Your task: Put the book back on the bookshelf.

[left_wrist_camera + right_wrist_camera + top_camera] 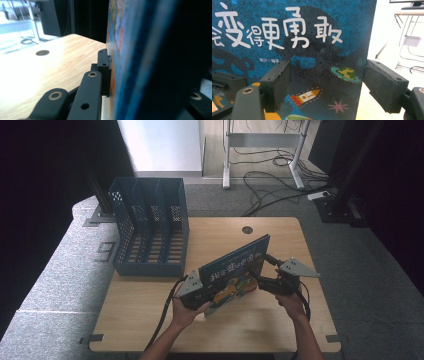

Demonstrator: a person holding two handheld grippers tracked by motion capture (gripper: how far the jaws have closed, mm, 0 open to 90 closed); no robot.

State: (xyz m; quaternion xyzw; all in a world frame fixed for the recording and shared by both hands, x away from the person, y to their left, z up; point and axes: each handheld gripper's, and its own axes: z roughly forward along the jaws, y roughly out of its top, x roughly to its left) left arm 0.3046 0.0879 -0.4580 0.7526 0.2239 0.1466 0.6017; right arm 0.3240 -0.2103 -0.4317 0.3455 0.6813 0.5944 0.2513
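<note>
Book stands tilted on edge over near-centre of worktop, blue cover with white characters facing near side. Left gripper: jaws clamped tight on book's lower left corner; left gripper view shows pad pressed flat against cover. Right gripper: jaws spread wide at book's right edge, pads apart from cover, nothing gripped. Blue file rack sits at far left of worktop, well apart from book.

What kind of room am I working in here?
Most likely a lab or office workspace: a wooden desk with a cable hole, a blue file rack, loose cables on carpet, and another desk's metal legs behind.
</note>
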